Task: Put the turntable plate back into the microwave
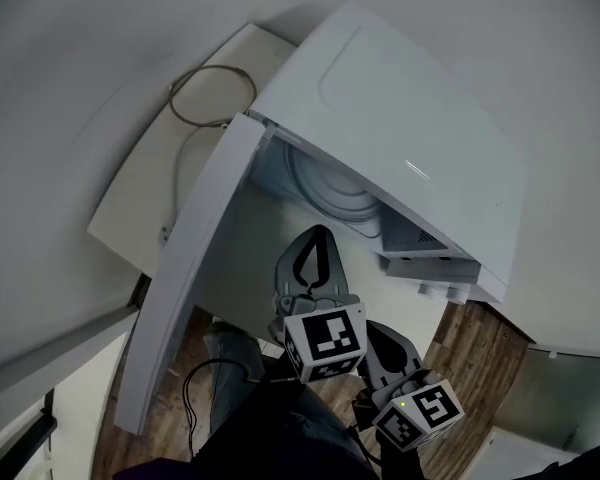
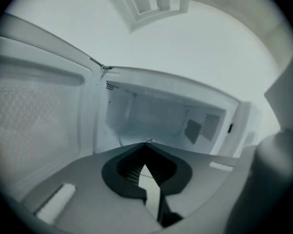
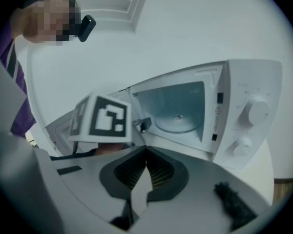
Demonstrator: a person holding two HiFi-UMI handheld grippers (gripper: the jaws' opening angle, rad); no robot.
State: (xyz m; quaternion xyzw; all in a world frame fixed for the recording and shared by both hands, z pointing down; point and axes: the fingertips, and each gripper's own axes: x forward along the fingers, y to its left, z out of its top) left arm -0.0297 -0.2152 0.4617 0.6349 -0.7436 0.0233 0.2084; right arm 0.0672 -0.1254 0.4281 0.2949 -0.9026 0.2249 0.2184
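We are holding the left gripper [image 2: 147, 147] and right gripper [image 3: 145, 152] pressed together, both empty, before the microwave [image 3: 249, 111], its turntable plate [image 3: 178, 122] lying inside, possibly unseated, its open door [image 1: 195, 268] risking a knock.

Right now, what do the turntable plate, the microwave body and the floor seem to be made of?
Turntable plate: probably glass; a pale, glossy disc that looks slightly translucent.
Microwave body: smooth and white, likely painted metal or plastic; a light streak shines on its top.
Floor: wood or wood-look laminate; brown planks with visible grain.
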